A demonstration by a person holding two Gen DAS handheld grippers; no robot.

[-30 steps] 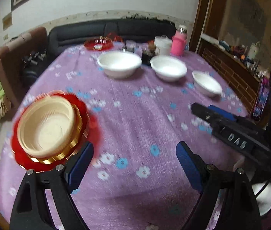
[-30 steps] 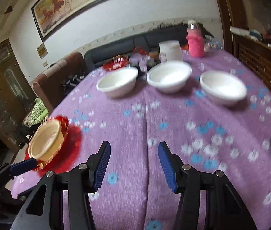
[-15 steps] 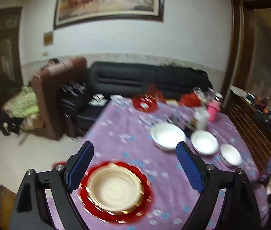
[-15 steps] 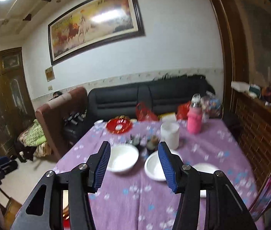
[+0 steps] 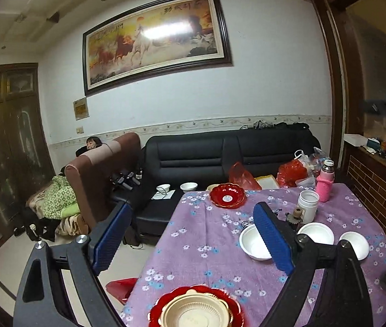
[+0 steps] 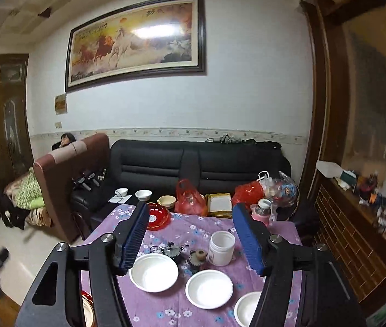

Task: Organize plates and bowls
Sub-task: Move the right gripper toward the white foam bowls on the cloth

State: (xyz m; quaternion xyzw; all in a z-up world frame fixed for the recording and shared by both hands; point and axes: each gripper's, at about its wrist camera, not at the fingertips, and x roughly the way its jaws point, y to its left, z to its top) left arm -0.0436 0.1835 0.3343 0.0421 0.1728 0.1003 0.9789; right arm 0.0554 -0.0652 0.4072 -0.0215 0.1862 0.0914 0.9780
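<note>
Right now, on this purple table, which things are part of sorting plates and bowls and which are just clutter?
Job: three white bowls; red plate; cream bowl on near red plate.
Clutter: white jar; pink bottle; red bags.

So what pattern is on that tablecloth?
The tablecloth is purple with small white and blue flowers. The left wrist view shows it best.

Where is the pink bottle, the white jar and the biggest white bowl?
pink bottle (image 5: 324, 188), left wrist view, on its pink body.
white jar (image 6: 221, 248), right wrist view, on its side wall.
biggest white bowl (image 6: 153, 272), right wrist view, on its inside bottom.
</note>
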